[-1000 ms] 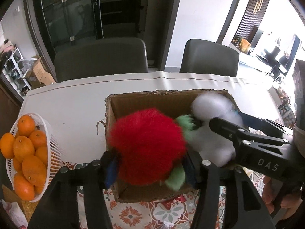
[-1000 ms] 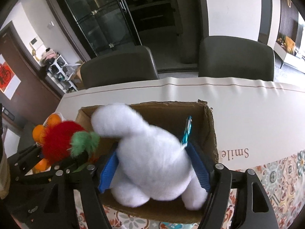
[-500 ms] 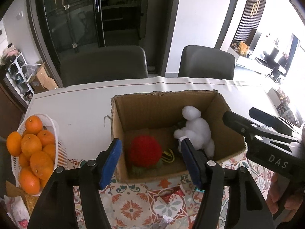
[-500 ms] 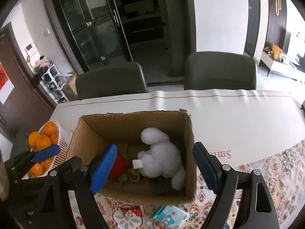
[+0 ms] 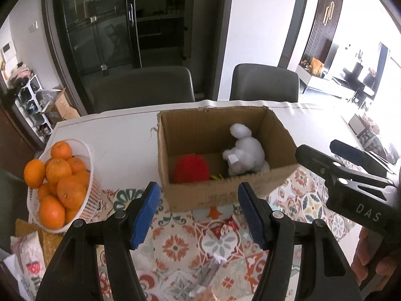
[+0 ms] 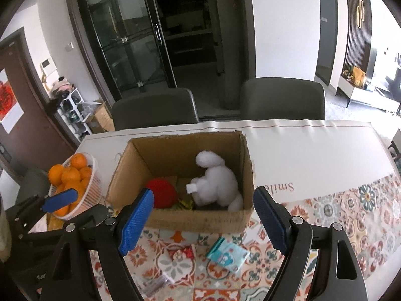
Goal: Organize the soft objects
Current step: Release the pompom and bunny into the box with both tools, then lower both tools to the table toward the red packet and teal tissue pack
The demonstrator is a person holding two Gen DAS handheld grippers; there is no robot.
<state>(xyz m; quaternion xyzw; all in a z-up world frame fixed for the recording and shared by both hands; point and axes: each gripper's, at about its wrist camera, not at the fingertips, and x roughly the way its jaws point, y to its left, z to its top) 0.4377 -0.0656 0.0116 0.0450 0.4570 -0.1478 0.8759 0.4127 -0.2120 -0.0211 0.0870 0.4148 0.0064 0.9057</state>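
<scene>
Left tool (image 5: pixel 196 213) & right tool (image 6: pixel 203 222) both spread wide, empty, at 6 o'clock of cardboard box (image 6: pixel 190 219). Inside: red plush (image 5: pixel 191 168) at 9, white plush (image 5: pixel 246 154) at 3.

Basket of oranges (image 5: pixel 59 183) on patterned tablecloth (image 5: pixel 220 248) — two grey chairs (image 5: pixel 141 87) behind table.
</scene>
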